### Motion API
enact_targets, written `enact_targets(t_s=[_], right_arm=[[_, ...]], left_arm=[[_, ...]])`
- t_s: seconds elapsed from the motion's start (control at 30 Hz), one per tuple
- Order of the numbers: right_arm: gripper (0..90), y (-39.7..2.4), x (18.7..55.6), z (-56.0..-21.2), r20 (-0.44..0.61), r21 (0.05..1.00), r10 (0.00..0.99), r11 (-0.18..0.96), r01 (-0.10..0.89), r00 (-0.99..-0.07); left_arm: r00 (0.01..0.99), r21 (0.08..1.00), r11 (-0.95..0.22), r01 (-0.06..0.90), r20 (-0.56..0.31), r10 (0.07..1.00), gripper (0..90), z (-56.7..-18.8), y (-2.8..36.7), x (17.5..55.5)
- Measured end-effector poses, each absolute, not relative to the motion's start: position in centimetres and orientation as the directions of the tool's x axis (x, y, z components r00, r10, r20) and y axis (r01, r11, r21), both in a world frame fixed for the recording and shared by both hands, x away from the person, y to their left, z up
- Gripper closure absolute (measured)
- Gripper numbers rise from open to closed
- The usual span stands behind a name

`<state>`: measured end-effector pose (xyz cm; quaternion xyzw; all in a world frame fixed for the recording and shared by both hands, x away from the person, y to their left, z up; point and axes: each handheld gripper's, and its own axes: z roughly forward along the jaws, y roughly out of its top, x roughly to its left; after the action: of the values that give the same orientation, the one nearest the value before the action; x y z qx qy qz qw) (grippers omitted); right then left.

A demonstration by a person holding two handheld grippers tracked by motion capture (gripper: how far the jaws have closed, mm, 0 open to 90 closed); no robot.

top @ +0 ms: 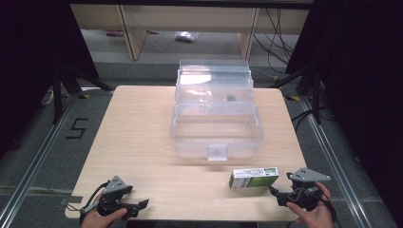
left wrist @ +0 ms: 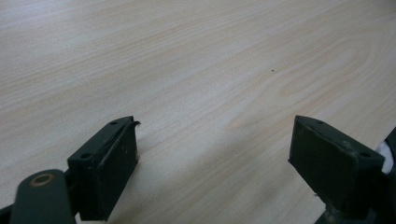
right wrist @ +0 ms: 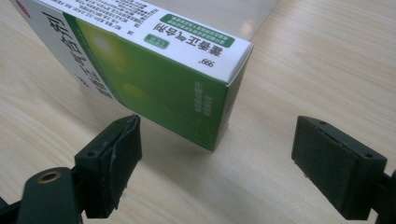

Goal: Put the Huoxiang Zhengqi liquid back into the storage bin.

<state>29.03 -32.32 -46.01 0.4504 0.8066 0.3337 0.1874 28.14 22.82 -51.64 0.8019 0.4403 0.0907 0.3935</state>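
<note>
At the near left corner of the wooden table [top: 142, 123], the left gripper [top: 135, 206] rests low in the person's hand, jaws spread wide with nothing but bare wood between them. Toward the middle and far side stands a clear plastic storage box [top: 216, 137] with its lid thrown back, open and seemingly almost empty apart from a small dark item on its upper tray.

Near right of it, just in front of the box's latch, lies the green and white carton [top: 253, 178], lying on one of its long faces. It looks like a light cardboard medicine pack: stiff along its edges, but thin-walled, so a hard squeeze would likely dent it, and its glossy print may slip a little. The safest hold is probably across the short width near the end facing the right gripper [top: 280, 195], pads flat on the two broad faces.

That right gripper sits just beside the carton's right end, jaws fully apart and empty, the carton's corner close ahead of them.
</note>
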Motion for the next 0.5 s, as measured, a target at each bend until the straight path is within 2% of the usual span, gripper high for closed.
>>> enact_targets(t_s=[0.03,0.1,0.23,0.3,0.37,0.5], right_arm=[[17.1,-32.51,29.29,-46.09,-0.047,0.715,0.835,0.412,0.565,-0.549],[17.0,-32.19,29.04,-45.94,-0.003,0.697,0.845,0.385,0.604,-0.535],[16.5,-32.05,29.07,-45.96,-0.002,0.705,0.844,0.381,0.597,-0.537],[16.4,-32.33,29.36,-45.73,-0.056,0.709,0.822,0.432,0.557,-0.567],[16.4,-32.11,29.26,-45.68,-0.035,0.703,0.822,0.424,0.571,-0.568],[16.6,-32.01,29.44,-45.26,-0.07,0.688,0.792,0.479,0.546,-0.607]], left_arm=[[0.596,0.71,-0.305,0.635,-0.198,0.778,14.8,-51.64,22.83,28.14],[0.596,0.712,-0.306,0.632,-0.194,0.779,14.8,-51.66,22.82,28.16],[0.594,0.711,-0.3,0.635,-0.202,0.778,14.8,-51.65,22.82,28.14],[0.597,0.716,-0.296,0.632,-0.206,0.776,14.8,-51.67,22.74,28.11],[0.591,0.713,-0.296,0.636,-0.204,0.781,14.8,-51.67,22.74,28.12],[0.598,0.713,-0.309,0.63,-0.192,0.778,14.8,-51.67,22.82,28.17]])
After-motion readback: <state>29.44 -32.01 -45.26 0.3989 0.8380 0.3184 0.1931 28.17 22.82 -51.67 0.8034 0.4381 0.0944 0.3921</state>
